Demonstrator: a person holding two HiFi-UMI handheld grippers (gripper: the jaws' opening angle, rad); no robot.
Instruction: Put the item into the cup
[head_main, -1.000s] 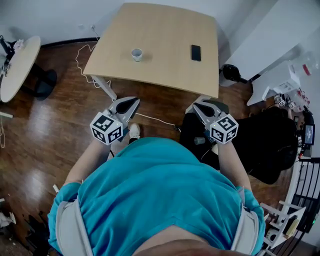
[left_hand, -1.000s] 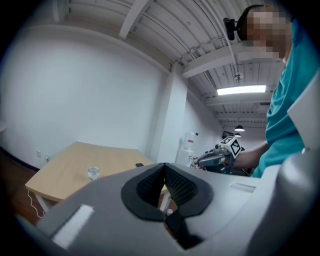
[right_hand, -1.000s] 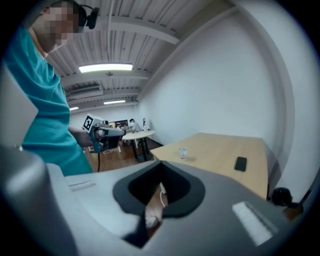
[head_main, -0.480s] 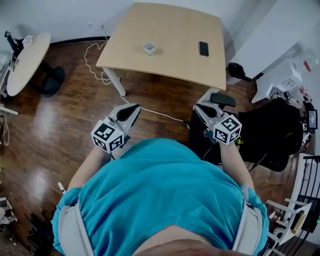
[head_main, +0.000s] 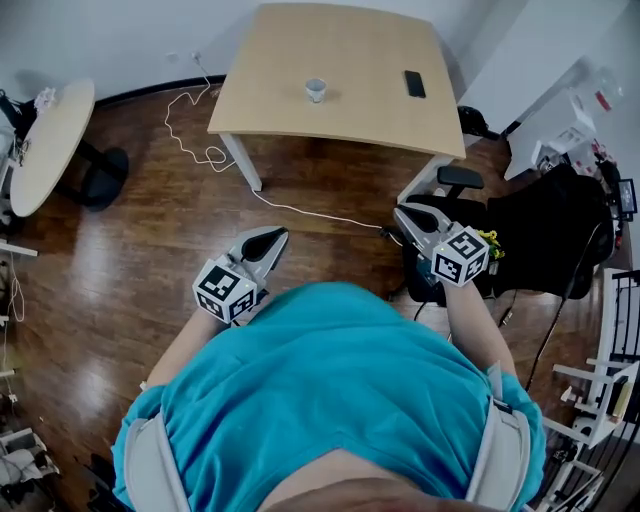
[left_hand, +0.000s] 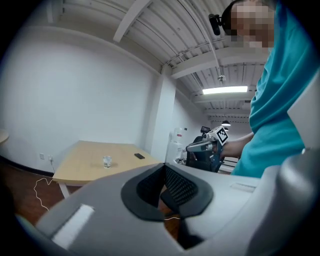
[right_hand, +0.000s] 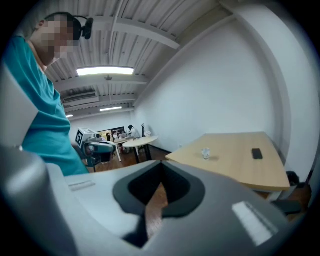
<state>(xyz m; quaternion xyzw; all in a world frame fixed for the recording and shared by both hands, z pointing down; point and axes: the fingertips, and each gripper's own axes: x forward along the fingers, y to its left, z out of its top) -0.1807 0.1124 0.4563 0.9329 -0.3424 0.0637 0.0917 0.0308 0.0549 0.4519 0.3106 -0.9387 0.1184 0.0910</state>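
Observation:
A small clear cup (head_main: 316, 90) stands on the light wooden table (head_main: 340, 50) far ahead of me, with a flat black item (head_main: 413, 83) to its right. Both grippers are held close to my teal shirt, well short of the table. My left gripper (head_main: 275, 236) is shut and empty; my right gripper (head_main: 403, 213) is likewise shut with nothing in it. In the left gripper view the cup (left_hand: 107, 161) and black item (left_hand: 139, 156) are small beyond the shut left gripper (left_hand: 163, 167). The right gripper view shows the cup (right_hand: 205, 153) and item (right_hand: 257, 153) past the right gripper (right_hand: 161, 167).
Dark wooden floor lies between me and the table, crossed by a white cable (head_main: 290, 205). A round table (head_main: 45, 140) stands at the left. A black office chair (head_main: 530, 235) and white shelving (head_main: 570, 150) crowd the right side.
The table, cup and black item have drawn farther away and up in the head view as I moved back from them. Both grippers came along, still shut.

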